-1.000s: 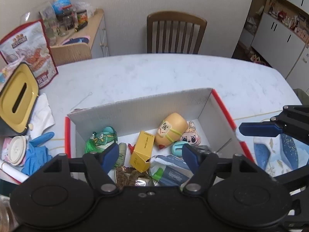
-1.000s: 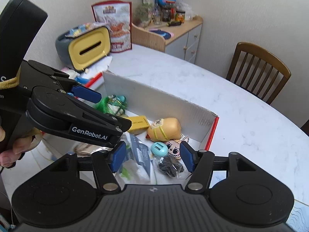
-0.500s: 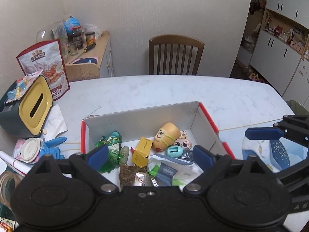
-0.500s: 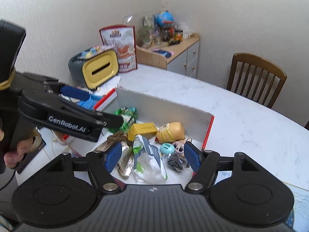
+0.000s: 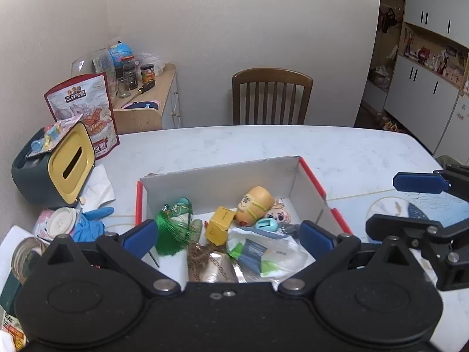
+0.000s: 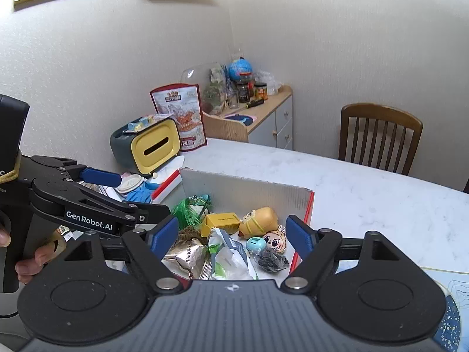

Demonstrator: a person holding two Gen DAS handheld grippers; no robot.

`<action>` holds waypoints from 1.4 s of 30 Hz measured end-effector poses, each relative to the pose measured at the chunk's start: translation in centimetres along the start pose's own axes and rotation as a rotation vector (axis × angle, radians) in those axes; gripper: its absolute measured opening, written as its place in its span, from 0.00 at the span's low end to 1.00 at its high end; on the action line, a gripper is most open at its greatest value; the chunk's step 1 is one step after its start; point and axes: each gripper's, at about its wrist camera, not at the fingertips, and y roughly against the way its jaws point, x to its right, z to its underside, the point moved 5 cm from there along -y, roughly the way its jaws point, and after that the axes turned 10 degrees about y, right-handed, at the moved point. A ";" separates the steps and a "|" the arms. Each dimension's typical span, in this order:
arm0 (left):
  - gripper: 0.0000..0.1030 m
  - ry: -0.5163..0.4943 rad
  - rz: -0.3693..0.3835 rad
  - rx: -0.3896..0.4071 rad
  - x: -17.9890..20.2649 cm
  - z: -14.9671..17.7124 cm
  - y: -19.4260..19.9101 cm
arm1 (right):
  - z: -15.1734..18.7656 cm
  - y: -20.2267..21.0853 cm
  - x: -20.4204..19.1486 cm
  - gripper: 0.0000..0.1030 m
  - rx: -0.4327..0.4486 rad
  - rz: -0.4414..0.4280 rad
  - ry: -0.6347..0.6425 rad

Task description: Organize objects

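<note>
the left tool [image 5: 228,239] hangs over the near end of the box [image 5: 222,176], its blue pads spread wide with nothing between them. the right tool [image 6: 233,233] sits the same way, fingers wide apart and empty, just above the box's contents.

the box is white card with red edges, open on top, standing on the pale marbled surface [image 5: 263,143]. nearest in it lie a clear bag [image 5: 263,253] with blue and green print and a gold foil pack [image 6: 187,256]. behind them are a yellow carton [image 5: 219,226], a green tassel [image 5: 171,234], a teal egg [image 5: 265,223], a big-eyed doll face [image 5: 278,214] and a tan barrel toy [image 5: 253,204] tipped against the far wall.

the right view alone shows a dark crinkled packet [image 6: 271,259] beside the egg, and a hand [image 6: 32,259] gripping the left tool's handle. the left view alone shows the right tool's pad out over a blue-patterned mat [image 5: 425,205].

the near wall of the box is hidden behind both tool bodies. left of the box are a blue glove [image 5: 91,223], a white lid [image 5: 61,224] and a yellow-faced tissue holder [image 5: 58,167]; farther back a snack bag [image 5: 85,111], a chair [image 5: 272,96] and a cluttered cabinet [image 5: 146,99]. small print on the packs is unreadable.
</note>
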 end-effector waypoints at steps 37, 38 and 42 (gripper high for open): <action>1.00 0.051 -0.063 -0.007 -0.1 4.1 2.1 | 3.3 2.4 -0.9 1.00 0.053 0.054 -0.097; 1.00 0.050 -0.060 -0.008 0.1 4.1 2.1 | 3.4 2.5 -1.0 1.00 0.052 0.055 -0.098; 1.00 0.052 -0.055 -0.013 0.3 4.2 2.1 | 3.4 2.5 -0.8 1.00 0.051 0.056 -0.101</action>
